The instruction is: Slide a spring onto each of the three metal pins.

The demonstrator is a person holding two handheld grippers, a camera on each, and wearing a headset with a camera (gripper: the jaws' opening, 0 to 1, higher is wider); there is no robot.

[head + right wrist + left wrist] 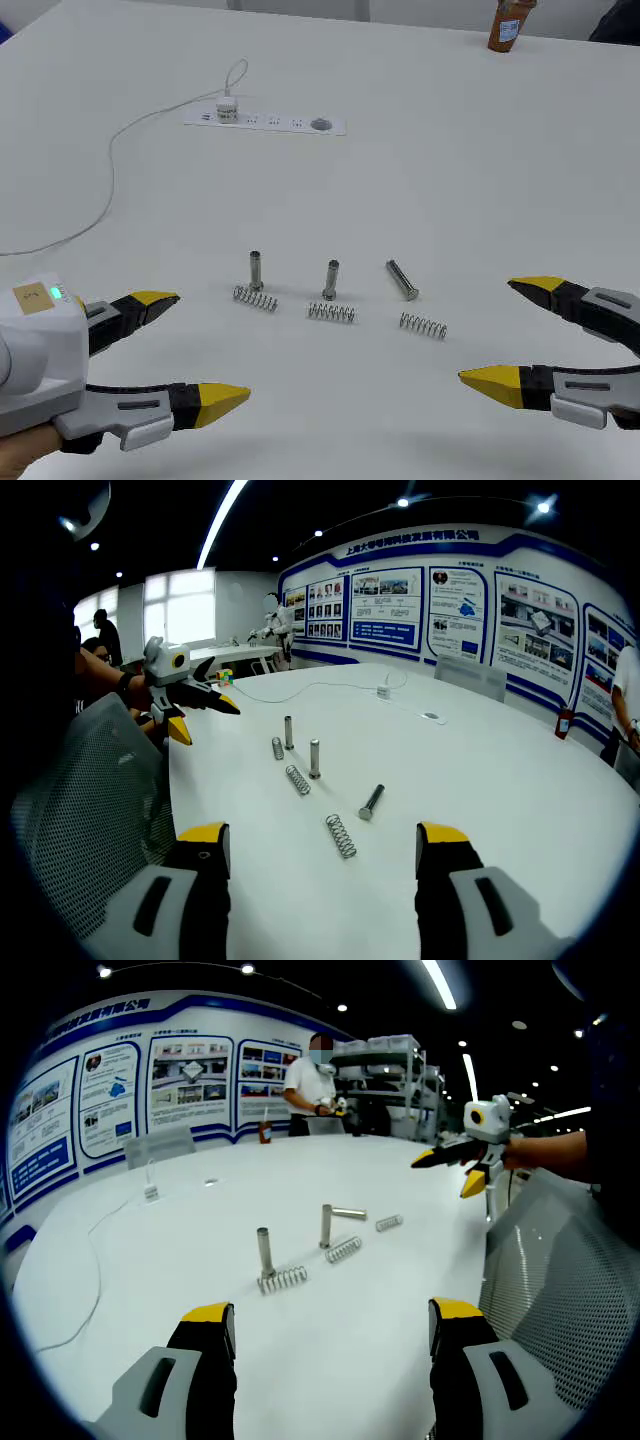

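Your left gripper (210,346) hovers low over the white table (450,180), jaws spread wide with nothing between them. Your right gripper (487,330) mirrors it on the other side, its jaws equally apart. Between the two stands the row of work: the left pin (256,270) and middle pin (331,279) upright on their heads, the right pin (401,280) lying on its side. A loose spring lies flat just in front of each — left spring (255,298), middle spring (331,313), right spring (422,325). Farther off sit a power strip (265,121) with a white plug (228,108) and its cable (110,170), and an orange bottle (511,25) near the far edge. A mesh chair back (560,1280) stands at the table's near side — close by you.
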